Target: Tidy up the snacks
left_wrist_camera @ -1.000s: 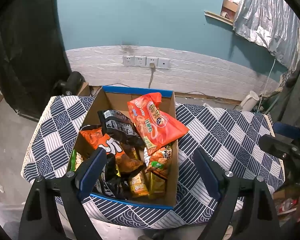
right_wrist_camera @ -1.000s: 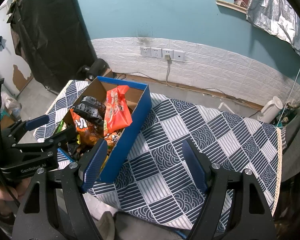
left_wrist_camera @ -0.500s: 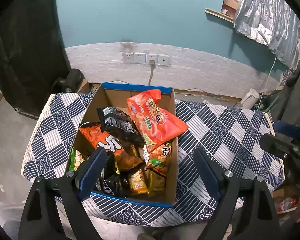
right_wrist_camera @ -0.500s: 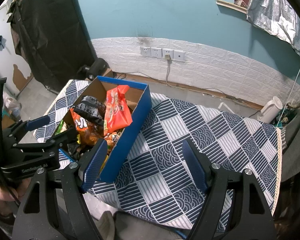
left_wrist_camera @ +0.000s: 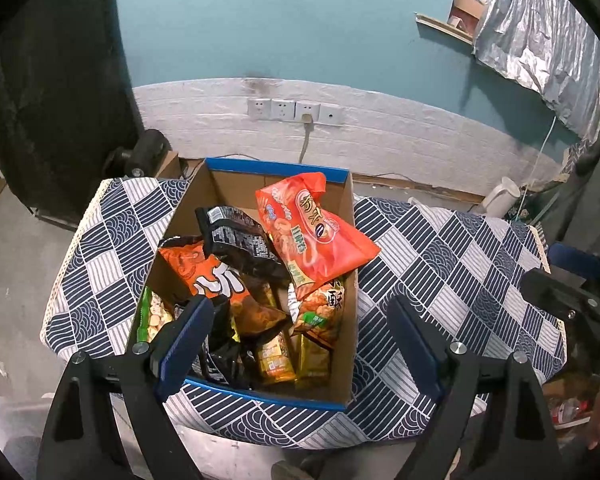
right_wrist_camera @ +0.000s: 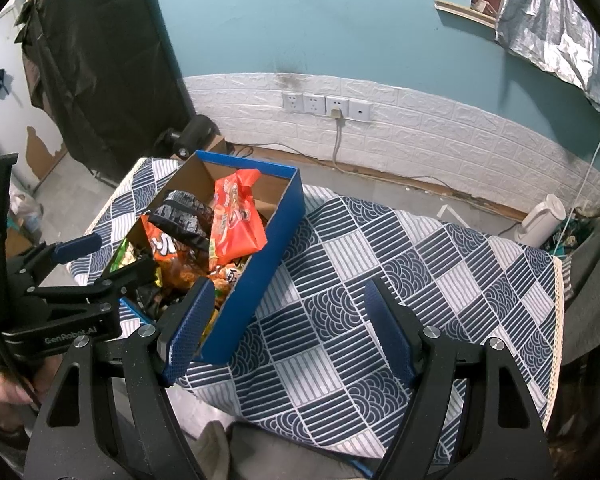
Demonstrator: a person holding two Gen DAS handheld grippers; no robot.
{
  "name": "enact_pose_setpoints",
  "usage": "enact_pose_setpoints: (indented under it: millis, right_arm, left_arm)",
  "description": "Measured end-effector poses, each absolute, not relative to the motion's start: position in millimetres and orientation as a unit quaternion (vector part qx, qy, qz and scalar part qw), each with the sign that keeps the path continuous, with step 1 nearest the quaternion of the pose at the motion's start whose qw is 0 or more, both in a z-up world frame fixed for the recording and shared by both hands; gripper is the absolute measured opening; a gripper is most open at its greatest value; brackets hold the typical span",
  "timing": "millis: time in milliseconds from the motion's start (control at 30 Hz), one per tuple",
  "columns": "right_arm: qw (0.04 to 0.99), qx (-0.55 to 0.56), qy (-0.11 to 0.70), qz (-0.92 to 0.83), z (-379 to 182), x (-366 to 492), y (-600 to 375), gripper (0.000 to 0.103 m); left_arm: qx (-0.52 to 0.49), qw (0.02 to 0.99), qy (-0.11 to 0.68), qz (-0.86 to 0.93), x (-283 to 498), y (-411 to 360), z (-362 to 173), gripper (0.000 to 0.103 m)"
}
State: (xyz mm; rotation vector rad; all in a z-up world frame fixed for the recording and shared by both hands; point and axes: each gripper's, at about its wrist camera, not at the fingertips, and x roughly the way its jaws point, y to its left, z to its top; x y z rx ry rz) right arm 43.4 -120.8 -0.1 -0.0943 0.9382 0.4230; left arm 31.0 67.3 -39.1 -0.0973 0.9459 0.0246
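Note:
A blue cardboard box [left_wrist_camera: 350, 240] full of snack bags stands on the left part of a table with a navy-and-white patterned cloth [left_wrist_camera: 452, 264]. A big orange bag [left_wrist_camera: 316, 236] lies on top at the back right, a black bag [left_wrist_camera: 240, 240] and an orange bag with white letters [left_wrist_camera: 208, 280] beside it, small yellow packets [left_wrist_camera: 276, 360] at the front. My left gripper [left_wrist_camera: 296, 340] is open and empty, above the box's near end. My right gripper [right_wrist_camera: 288, 328] is open and empty, over the cloth right of the box [right_wrist_camera: 272, 252]. The left gripper [right_wrist_camera: 100, 264] also shows there.
A white brick-pattern wall strip with sockets [left_wrist_camera: 296, 110] runs behind the table. A white kettle [right_wrist_camera: 544, 220] stands on the floor at the far right. A black cloth [right_wrist_camera: 100, 80] hangs at the left. The cloth right of the box [right_wrist_camera: 420, 280] bears nothing.
Both grippers have stayed open and empty. The left wrist view has shifted slightly, the box sitting a little lower in frame; the right is nearly still.

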Motion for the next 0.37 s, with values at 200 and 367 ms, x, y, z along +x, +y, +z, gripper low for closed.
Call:
enact_pose_setpoints:
  millis: [200, 367]
  right_arm:
    - [0.868, -0.047, 0.451, 0.203, -2.0, 43.5, -120.1, 0.077]
    - [0.867, -0.045, 0.454, 0.202, -3.1, 45.3, -122.2, 0.077]
  left_arm:
    - [-0.045, 0.890, 0.453, 0.012, 30.8, 65.2, -39.2, 0.090]
    - [-0.040, 0.892, 0.450, 0.010, 31.0, 63.2, -39.2, 0.090]
